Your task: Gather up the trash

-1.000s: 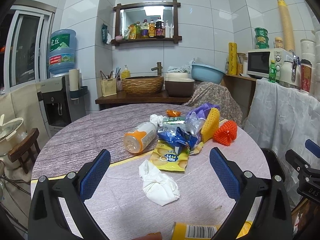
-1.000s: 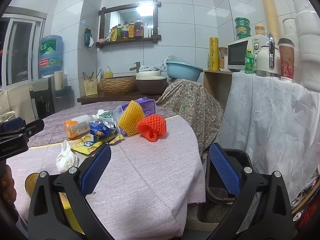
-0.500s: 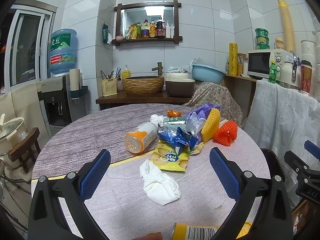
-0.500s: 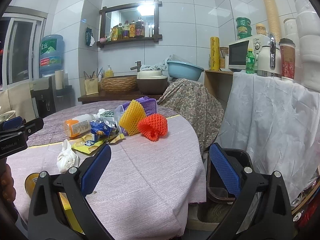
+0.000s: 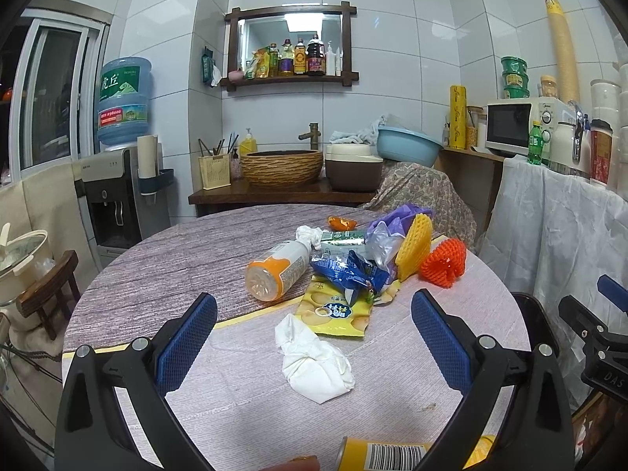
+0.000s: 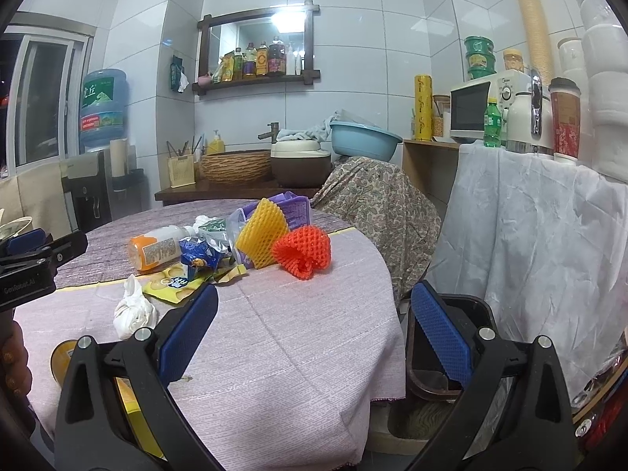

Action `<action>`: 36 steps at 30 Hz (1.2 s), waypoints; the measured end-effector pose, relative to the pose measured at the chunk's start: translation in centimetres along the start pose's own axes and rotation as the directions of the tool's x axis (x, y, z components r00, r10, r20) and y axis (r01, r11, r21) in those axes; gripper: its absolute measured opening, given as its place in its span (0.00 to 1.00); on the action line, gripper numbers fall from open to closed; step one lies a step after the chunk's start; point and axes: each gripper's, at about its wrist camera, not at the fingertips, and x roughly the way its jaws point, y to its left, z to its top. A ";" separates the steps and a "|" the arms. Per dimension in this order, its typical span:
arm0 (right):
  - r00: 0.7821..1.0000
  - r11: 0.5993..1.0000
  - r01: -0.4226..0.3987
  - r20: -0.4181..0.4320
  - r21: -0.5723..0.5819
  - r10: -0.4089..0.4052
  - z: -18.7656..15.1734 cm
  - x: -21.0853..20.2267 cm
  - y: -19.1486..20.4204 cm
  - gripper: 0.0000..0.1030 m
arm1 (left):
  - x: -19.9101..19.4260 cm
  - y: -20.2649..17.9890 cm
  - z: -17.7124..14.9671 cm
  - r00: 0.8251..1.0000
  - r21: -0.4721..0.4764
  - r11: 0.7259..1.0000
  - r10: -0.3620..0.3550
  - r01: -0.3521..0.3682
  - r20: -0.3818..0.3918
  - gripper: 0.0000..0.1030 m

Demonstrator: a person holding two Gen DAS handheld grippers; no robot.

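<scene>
nothing's been picked up yet, so this looks like the very start: both tongs hang over the near edge of the round table (image 5: 165, 259) lining up a first grab. the left tongs (image 5: 314, 337) are spread wide and empty, with the crumpled white tissue (image 5: 314, 361) sitting on the cloth right between their blue pads, nearest of all the trash. the right tongs (image 6: 314, 329) are wide and empty too, off toward the right side of the table, above the dark bin (image 6: 443, 357) that stands on the floor just beside the table edge.

the rest of the trash is a pile near the middle: a tipped-over orange-capped bottle (image 5: 276, 271), a yellow snack bag (image 5: 337, 314), a blue wrapper (image 5: 349, 272), a yellow foam net (image 5: 414, 249) and an orange foam net (image 5: 443, 263) on the right.

best guess for the next move: drop the left tongs onto the tissue and pinch it, then carry it right to the bin. it's soft, so it needs a low, full squeeze.
</scene>
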 end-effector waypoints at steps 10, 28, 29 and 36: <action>1.000 1.000 -0.005 0.002 -0.002 0.005 0.1 -0.1 0.0 0.95 | -0.2 0.1 0.1 1.000 0.001 1.000 -0.002 0.002 0.006 0.95; 0.999 0.999 -0.041 0.001 -0.027 0.041 0.4 -0.2 0.7 0.95 | -0.5 0.1 0.1 1.000 0.006 1.000 0.000 0.000 0.008 0.95; 0.999 0.998 -0.047 0.001 -0.036 0.047 0.4 -0.2 0.8 0.95 | -0.5 0.2 0.1 1.000 0.006 1.000 0.000 0.000 0.006 0.95; 0.945 0.943 -0.322 -0.091 -0.088 0.314 1.1 0.8 2.5 0.95 | -0.1 0.8 0.4 1.000 0.037 0.999 0.008 -0.007 -0.008 0.95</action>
